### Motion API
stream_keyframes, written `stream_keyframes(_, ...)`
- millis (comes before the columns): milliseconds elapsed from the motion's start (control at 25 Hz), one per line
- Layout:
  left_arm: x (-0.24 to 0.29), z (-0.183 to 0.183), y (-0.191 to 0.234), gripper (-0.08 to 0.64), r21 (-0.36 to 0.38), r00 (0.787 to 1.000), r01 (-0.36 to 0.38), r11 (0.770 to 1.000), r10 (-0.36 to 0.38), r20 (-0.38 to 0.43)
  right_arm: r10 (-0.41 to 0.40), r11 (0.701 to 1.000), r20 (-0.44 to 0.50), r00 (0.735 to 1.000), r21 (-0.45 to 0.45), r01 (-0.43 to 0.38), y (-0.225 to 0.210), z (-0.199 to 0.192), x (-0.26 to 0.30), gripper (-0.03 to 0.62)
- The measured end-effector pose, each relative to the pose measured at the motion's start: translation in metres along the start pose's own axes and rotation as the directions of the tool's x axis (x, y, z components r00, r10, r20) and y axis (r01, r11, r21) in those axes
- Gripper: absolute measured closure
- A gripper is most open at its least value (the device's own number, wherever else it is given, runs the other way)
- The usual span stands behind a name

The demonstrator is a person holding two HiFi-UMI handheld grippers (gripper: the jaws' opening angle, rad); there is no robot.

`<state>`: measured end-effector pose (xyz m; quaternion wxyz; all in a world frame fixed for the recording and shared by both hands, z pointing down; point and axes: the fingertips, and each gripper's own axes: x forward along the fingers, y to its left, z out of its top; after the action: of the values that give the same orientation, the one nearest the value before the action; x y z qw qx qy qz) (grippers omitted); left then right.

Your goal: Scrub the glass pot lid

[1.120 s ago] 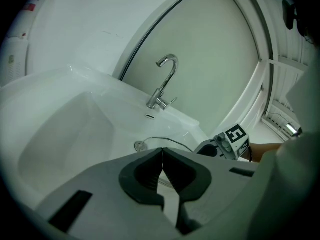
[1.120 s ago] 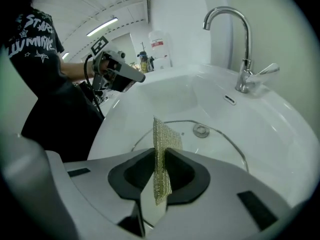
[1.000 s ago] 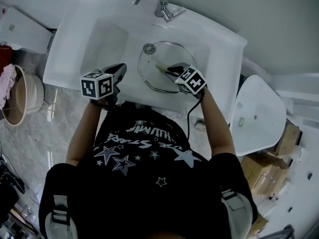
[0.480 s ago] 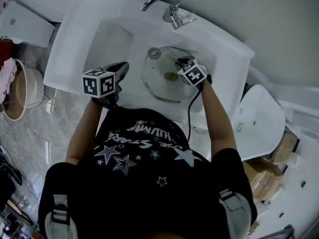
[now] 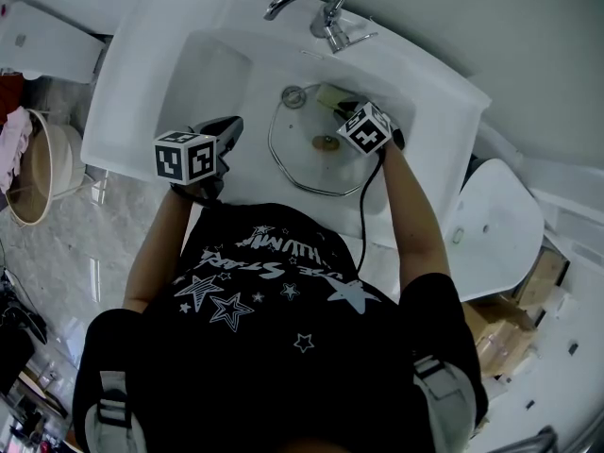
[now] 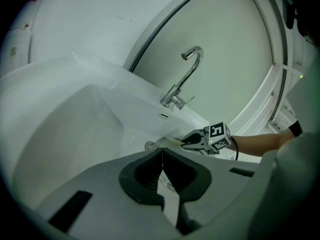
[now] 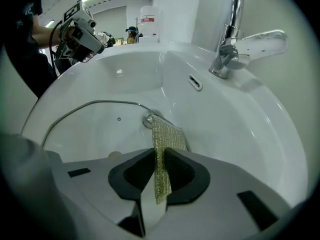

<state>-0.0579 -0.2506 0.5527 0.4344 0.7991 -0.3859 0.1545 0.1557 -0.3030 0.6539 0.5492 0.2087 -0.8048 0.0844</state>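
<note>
You have the glass lid (image 5: 293, 159) lying flat in the bottom of the sink (image 5: 118, 102). It sits in the right half of the basin, with its metal rim just beside the drain (image 5: 293, 95).

Your right hand-held gripper (image 7: 160, 159) is clamped on a gold mesh scrub cloth (image 7: 167, 134). The cloth's free end reaches down to the lid's far rim, by the drain and below the tap (image 5: 316, 8).

Your left hand-held gripper (image 6: 161, 153) hangs over the sink's near-left edge, well apart from the lid. Its jaws are pressed together with nothing between them.

I'd call this mid-scrub. The cloth is working the far edge, while the middle round the knob (image 5: 326, 142) and the whole near half lie away from it. No suds or running water show, and the glass looks clear all over, so you can't read off how much is already clean. By my reckoning, most of the surface may yet need a pass. Nothing is steadying the lid either, so it may slide under pressure.

The lid is round, so it has no long axis. Its broad face is turned up toward you, but I can't tell which face carries the knob.

The cloth is the long piece here. It runs as a strip straight out of your right jaws, away from you, toward the drain and the back wall of the basin.
</note>
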Motion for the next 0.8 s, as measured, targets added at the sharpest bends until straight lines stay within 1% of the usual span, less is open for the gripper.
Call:
stream_keyframes(200, -0.001, -0.002, -0.003, 0.551, 0.006, 1.0, 0.003, 1.0, -0.003, -0.006, 0.024, 0.999, -0.006, 1.0, 0.029, -0.024, 0.014, -0.006, 0.003, 0.525)
stream_keyframes(400, -0.003, -0.005, -0.01, 0.551, 0.021, 1.0, 0.009, 1.0, -0.009, -0.009, 0.091, 0.996, -0.008, 0.996, 0.009, -0.091, 0.041, -0.01, -0.002, 0.525)
stream_keyframes(600, -0.007, -0.012, -0.022, 0.551, 0.04, 1.0, 0.016, 0.999, -0.016, -0.012, 0.165, 0.986, -0.003, 0.986, -0.003, -0.165, 0.071, -0.015, -0.015, 0.525)
stream_keyframes(800, -0.012, -0.023, -0.032, 0.551, 0.051, 1.0, 0.019, 0.999, -0.018, -0.015, 0.198, 0.98, 0.0, 0.98, -0.013, -0.198, 0.094, -0.024, -0.023, 0.523)
